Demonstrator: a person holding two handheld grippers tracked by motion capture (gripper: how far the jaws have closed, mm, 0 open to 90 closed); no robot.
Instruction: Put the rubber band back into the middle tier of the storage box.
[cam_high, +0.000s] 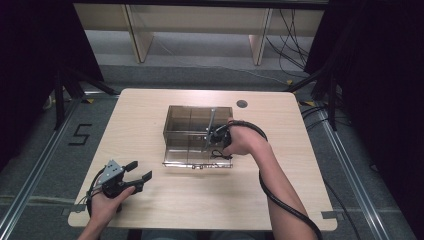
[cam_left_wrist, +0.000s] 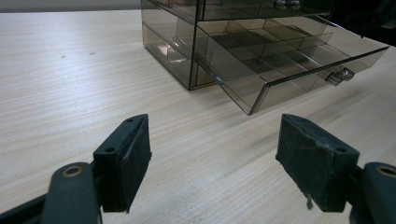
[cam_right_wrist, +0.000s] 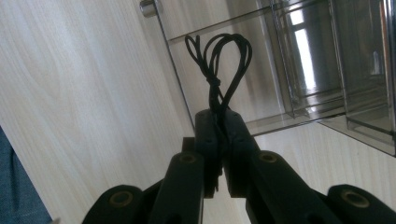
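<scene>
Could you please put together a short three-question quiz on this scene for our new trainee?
1. True or false: the left hand-held gripper is shut on something.
2. What does the right hand-held gripper hold? A) a metal knob B) a bundle of black cord C) a pen
3. Fill in: the bottom drawer of the clear drawer box is pulled ____.

Key:
1. False; its jaws stand wide apart above the bare table.
2. B; the cord loops stick out past the closed jaws, over the drawer.
3. Open.
</scene>
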